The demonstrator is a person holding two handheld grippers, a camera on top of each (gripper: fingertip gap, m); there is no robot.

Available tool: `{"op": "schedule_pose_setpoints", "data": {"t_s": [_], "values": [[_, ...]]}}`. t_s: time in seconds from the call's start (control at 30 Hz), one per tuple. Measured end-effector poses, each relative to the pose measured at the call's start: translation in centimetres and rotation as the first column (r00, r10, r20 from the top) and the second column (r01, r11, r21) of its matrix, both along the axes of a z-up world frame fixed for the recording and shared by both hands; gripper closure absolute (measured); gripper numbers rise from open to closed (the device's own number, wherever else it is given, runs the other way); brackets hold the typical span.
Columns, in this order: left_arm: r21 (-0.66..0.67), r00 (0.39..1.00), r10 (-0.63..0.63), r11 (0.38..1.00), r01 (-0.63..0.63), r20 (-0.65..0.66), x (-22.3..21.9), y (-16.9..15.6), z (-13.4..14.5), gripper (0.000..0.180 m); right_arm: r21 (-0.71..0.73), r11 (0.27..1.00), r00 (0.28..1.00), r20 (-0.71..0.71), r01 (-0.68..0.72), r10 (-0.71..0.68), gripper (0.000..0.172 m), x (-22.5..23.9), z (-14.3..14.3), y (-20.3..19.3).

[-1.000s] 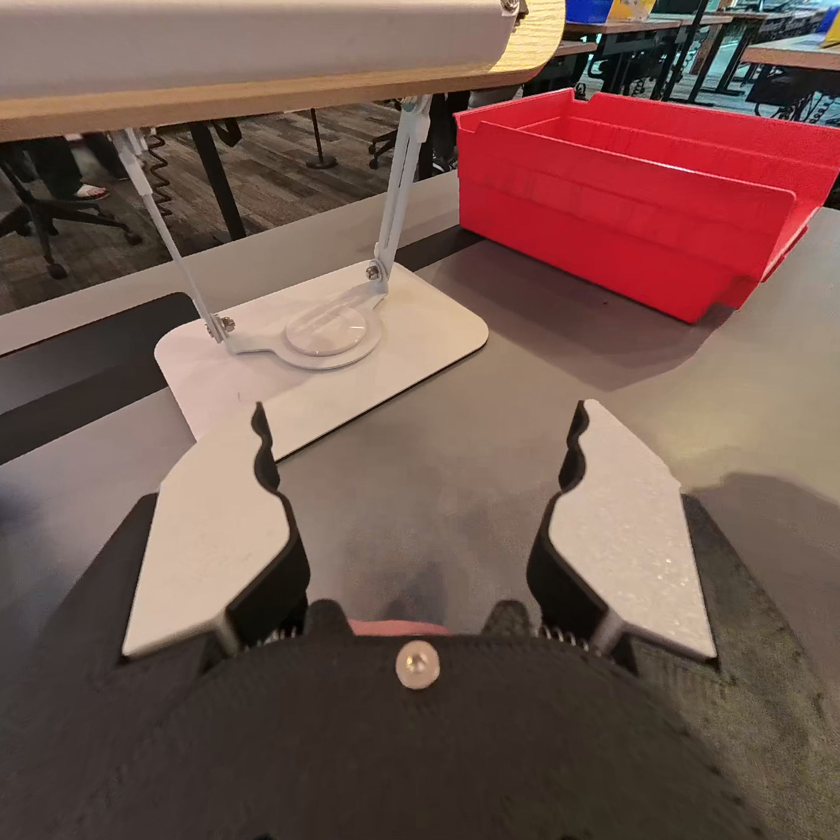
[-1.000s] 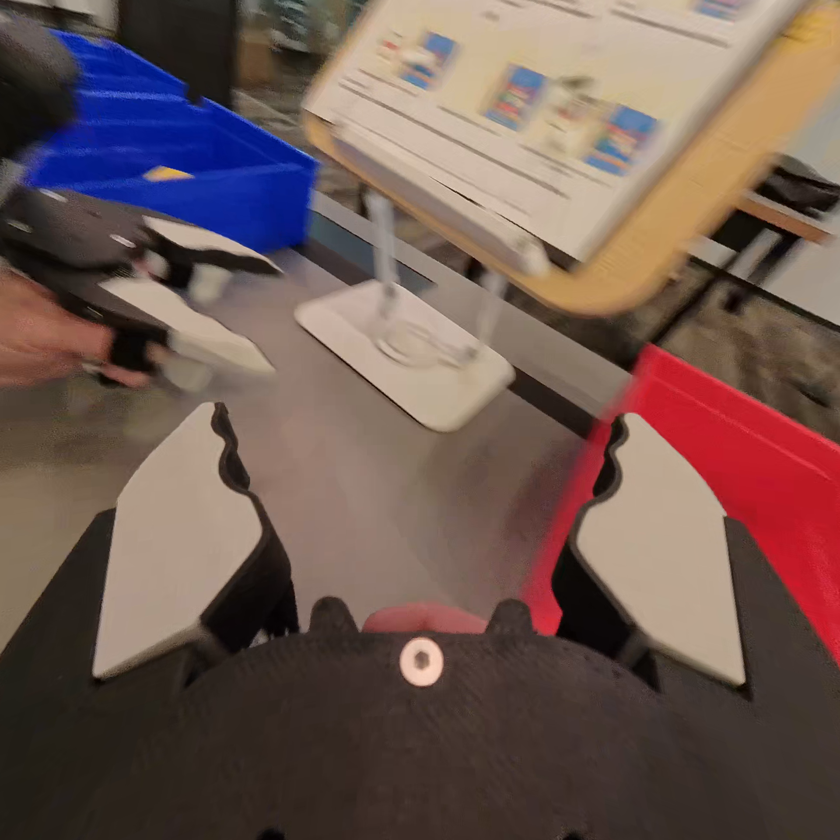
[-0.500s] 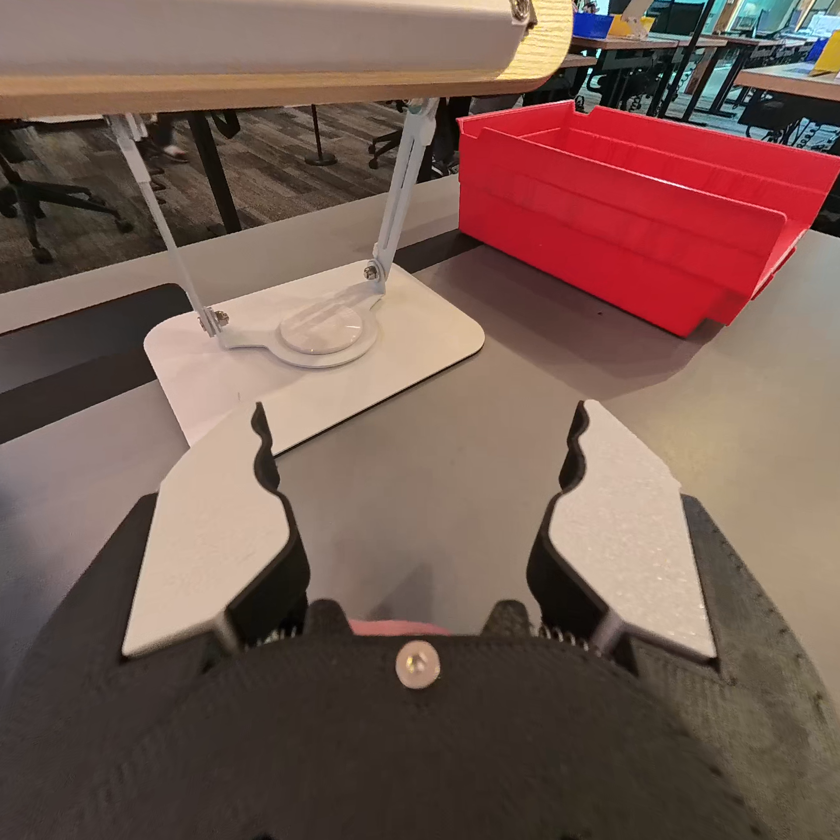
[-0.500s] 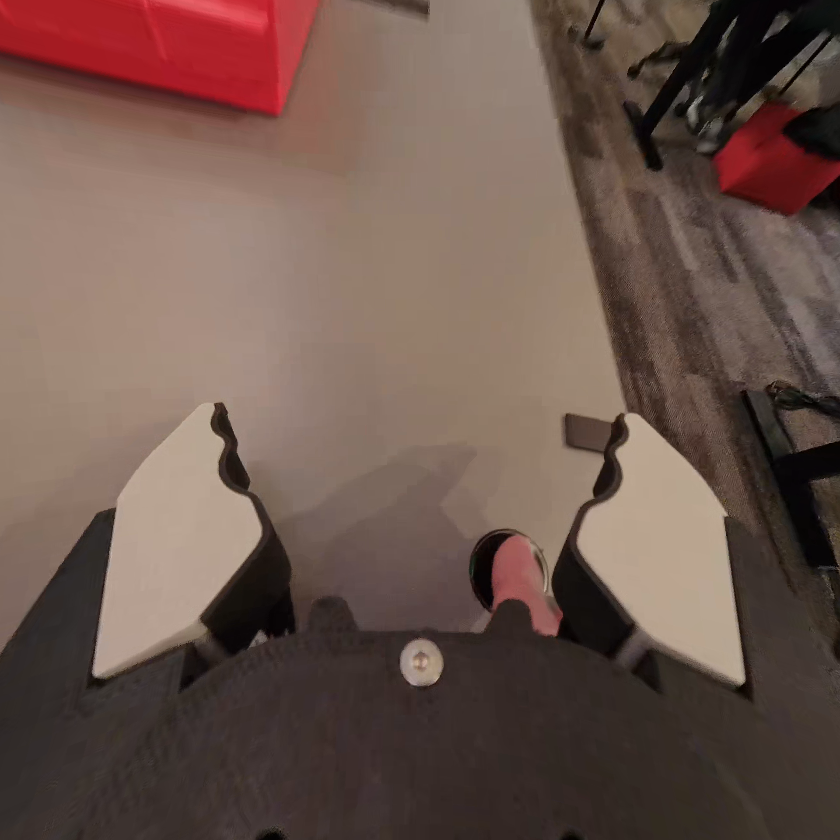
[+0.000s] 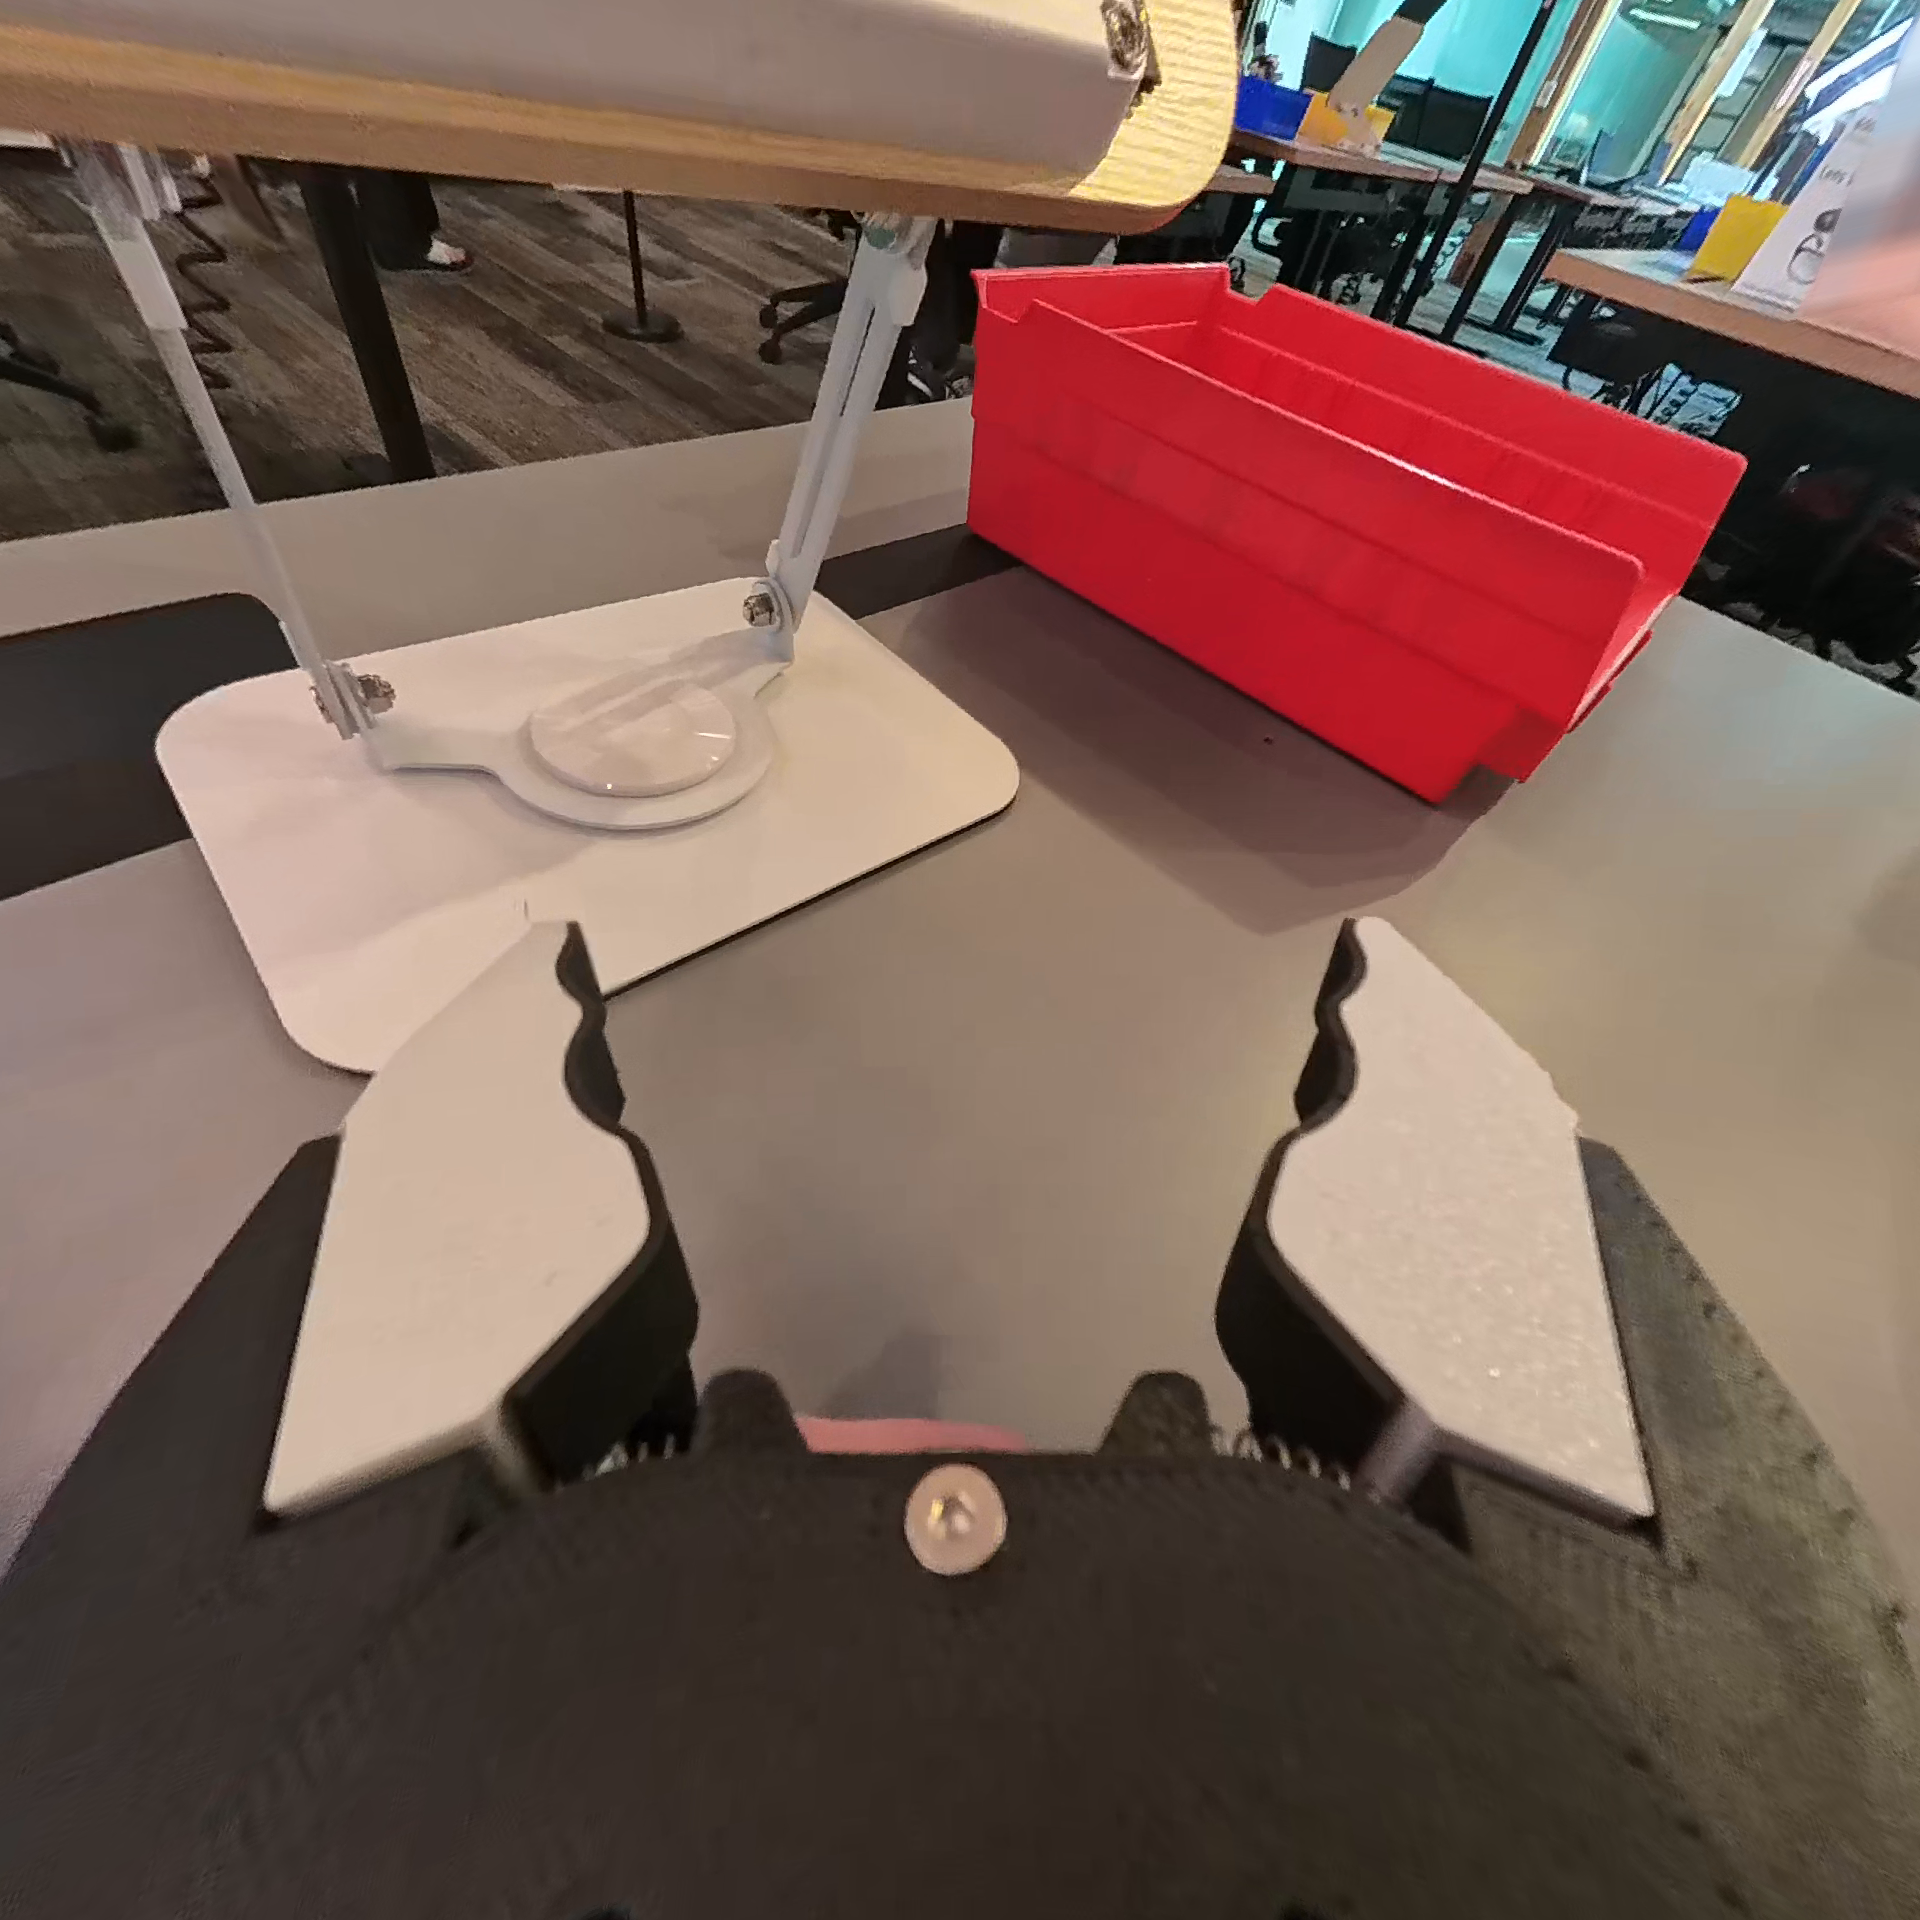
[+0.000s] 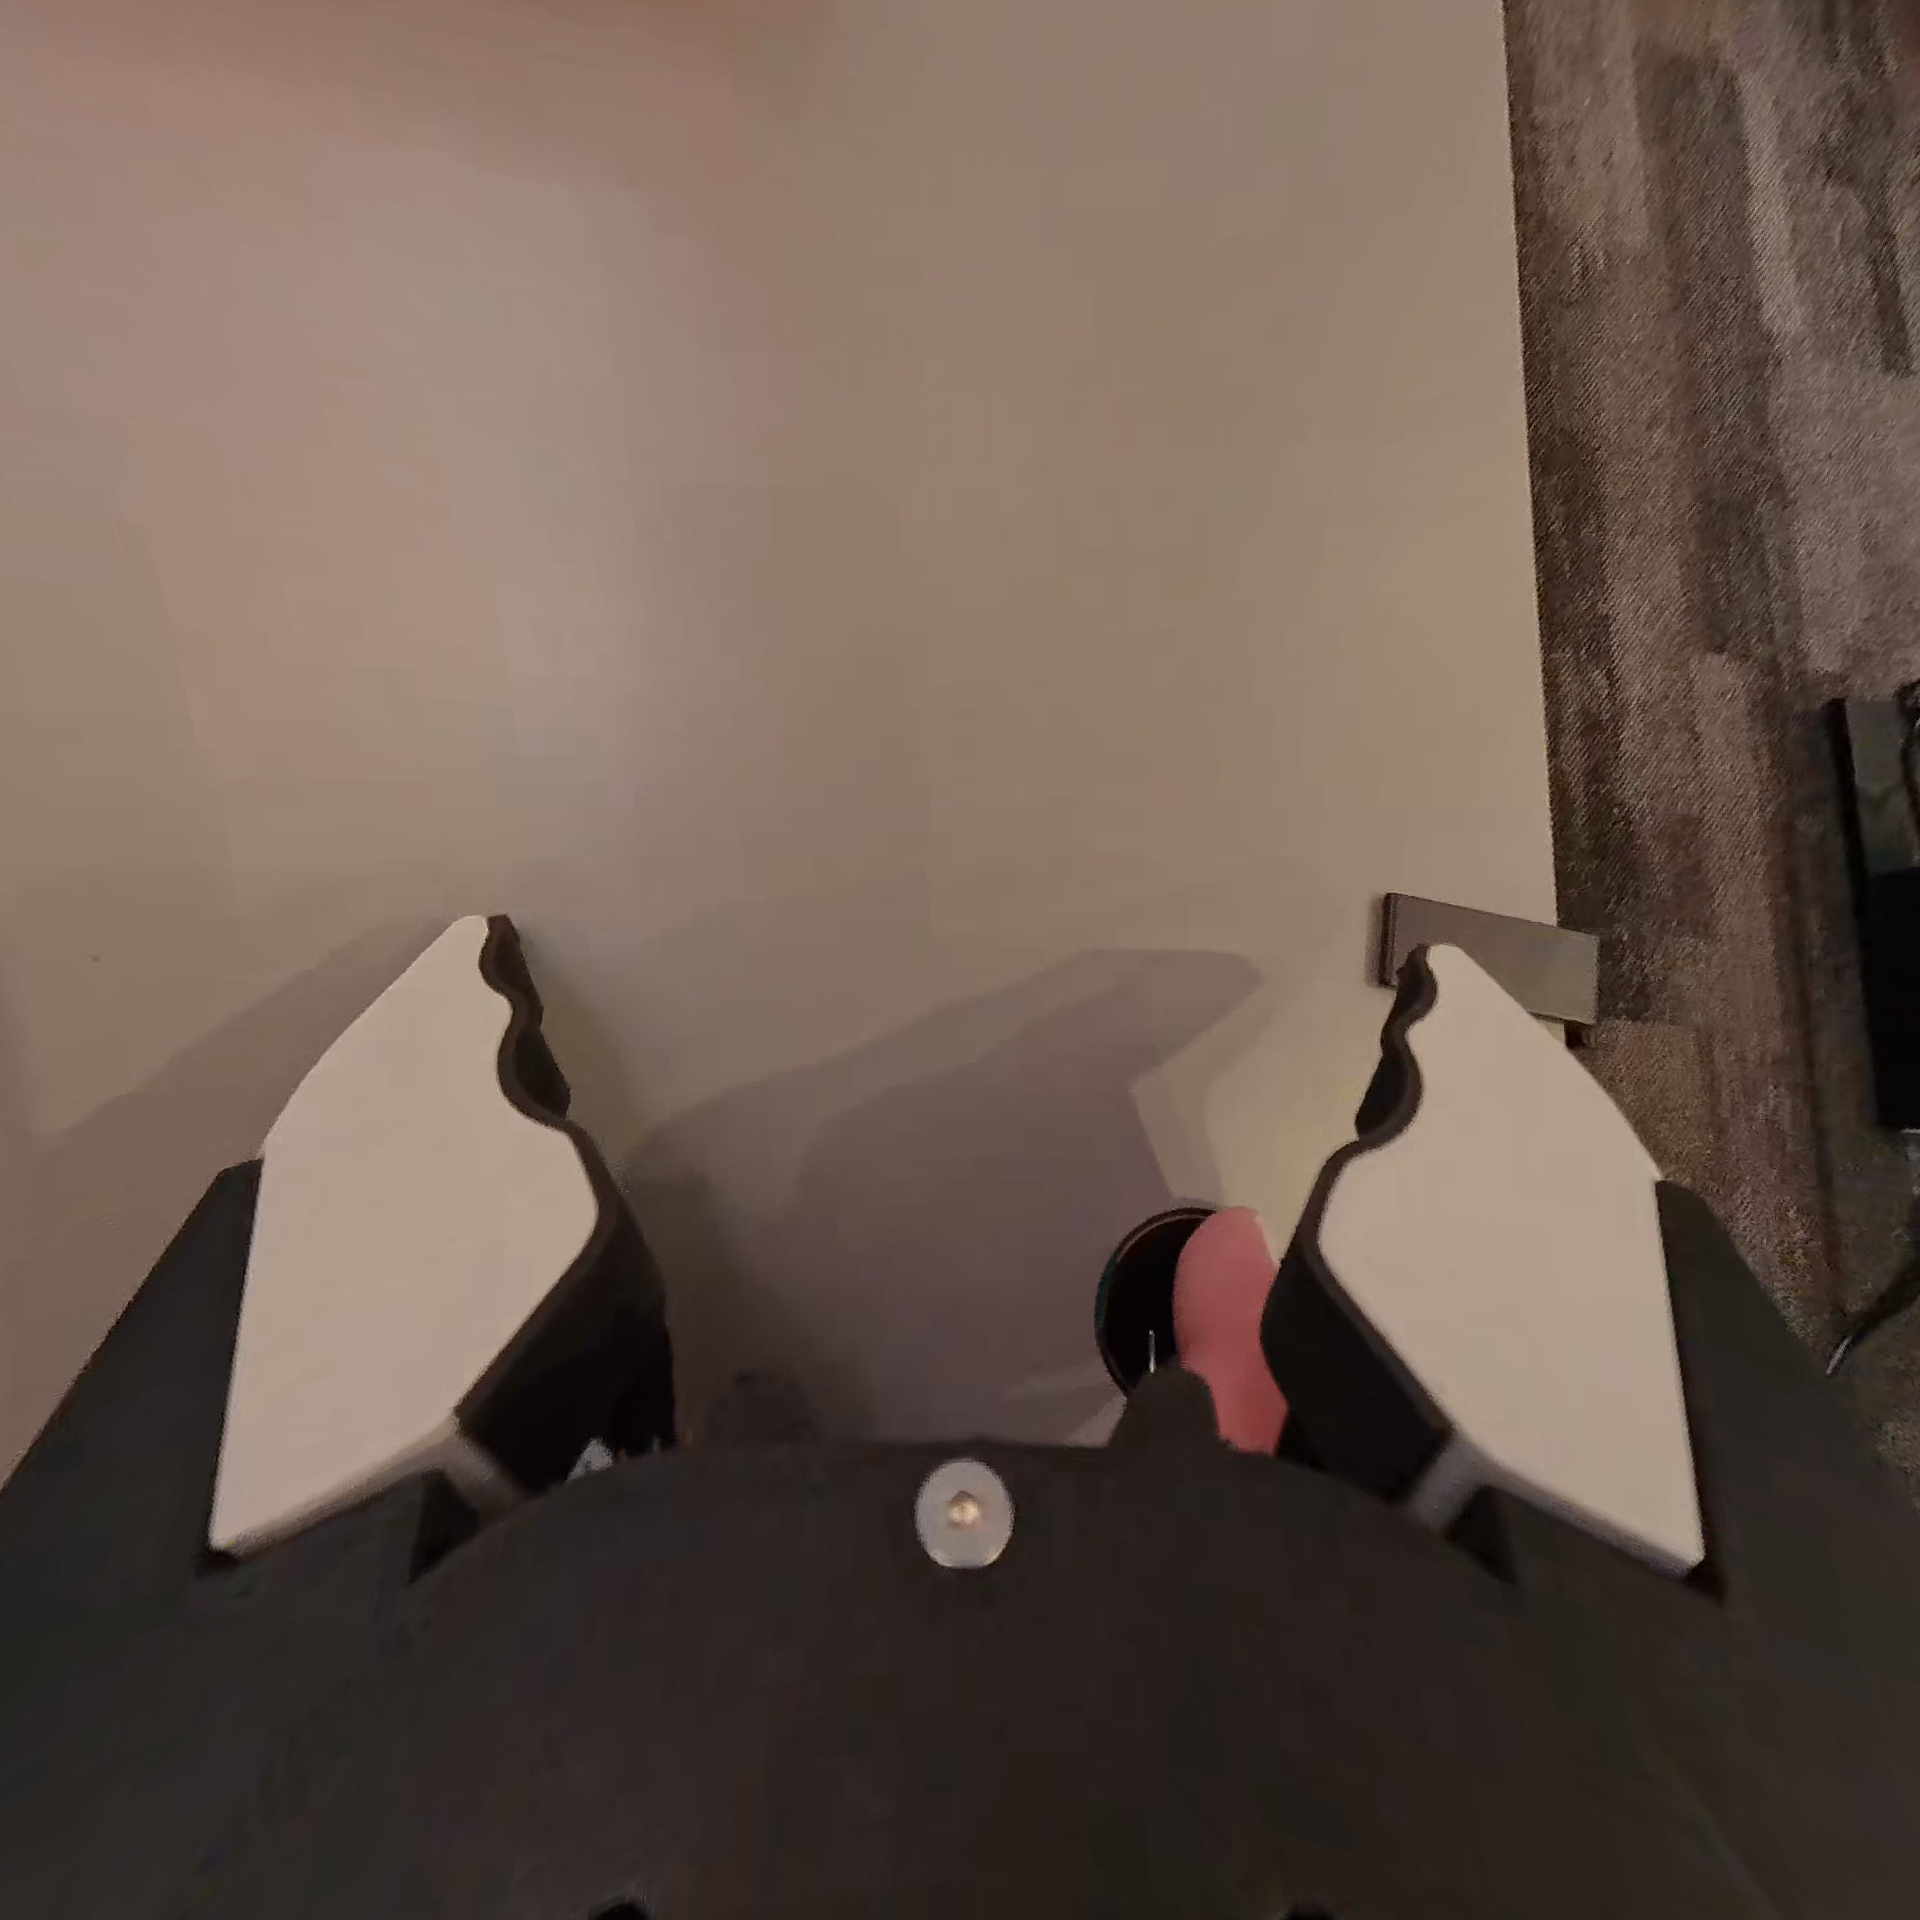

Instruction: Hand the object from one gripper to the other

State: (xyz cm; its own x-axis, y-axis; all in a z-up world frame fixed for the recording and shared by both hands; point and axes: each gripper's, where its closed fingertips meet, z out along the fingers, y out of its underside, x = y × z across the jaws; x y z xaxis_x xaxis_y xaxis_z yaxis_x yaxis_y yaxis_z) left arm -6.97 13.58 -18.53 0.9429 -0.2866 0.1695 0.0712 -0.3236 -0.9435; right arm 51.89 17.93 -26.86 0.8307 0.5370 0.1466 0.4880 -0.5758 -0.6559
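Note:
My left gripper (image 5: 958, 935) is open and empty. It hovers low over the grey table (image 5: 935, 1122), pointing between a white stand base (image 5: 416, 831) and a red bin (image 5: 1299, 540). My right gripper (image 6: 958, 943) is open and empty too. It points down at the bare grey table top (image 6: 727, 520) near the table's right edge. Nothing lies between either pair of fingers. No object to hand over shows in either view. Neither gripper shows in the other's view.
A wooden board (image 5: 623, 135) on the white stand overhangs the table at the back. A dark bracket (image 6: 1496, 966) sits at the table edge, with a round dark hole (image 6: 1143, 1299) near it. Grey carpet floor (image 6: 1714, 416) lies to the right.
My right gripper has swung away from the stand and the left gripper and now faces down at the table's right edge. My left gripper has barely moved. Both stayed open and empty.

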Motion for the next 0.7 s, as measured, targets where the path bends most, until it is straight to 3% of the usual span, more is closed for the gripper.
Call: {"op": "schedule_pose_setpoints", "data": {"t_s": [0.1,0.27,0.4,0.57,0.7], "values": [[-0.021,0.999,-0.025,0.999,0.025,0.021,0.2,0.1,-0.5,0.053,-0.058,0.998,1.000,0.002,0.016,-0.016,0.026,0.1,-0.4,0.0],[-0.044,0.985,-0.038,0.998,0.046,0.166,-0.6,0.4,-0.7,0.057,-0.139,0.989,0.999,0.011,0.041,-0.040,0.026,0.3,-1.0,0.1],[-0.033,0.982,-0.047,0.998,0.054,0.185,-0.6,0.3,-0.8,0.057,-0.192,0.979,0.998,0.012,0.065,-0.064,0.026,0.2,-1.5,0.1],[-0.025,0.973,-0.065,0.997,0.073,0.219,-0.7,0.2,-1.0,0.055,-0.029,0.998,0.998,-0.012,0.060,-0.060,0.026,-0.9,-1.3,0.4],[-0.010,0.968,-0.064,0.998,0.068,0.242,-1.1,0.0,-1.2,0.054,0.092,0.983,0.987,0.026,0.156,-0.159,0.026,0.0,-0.9,1.5]]}}
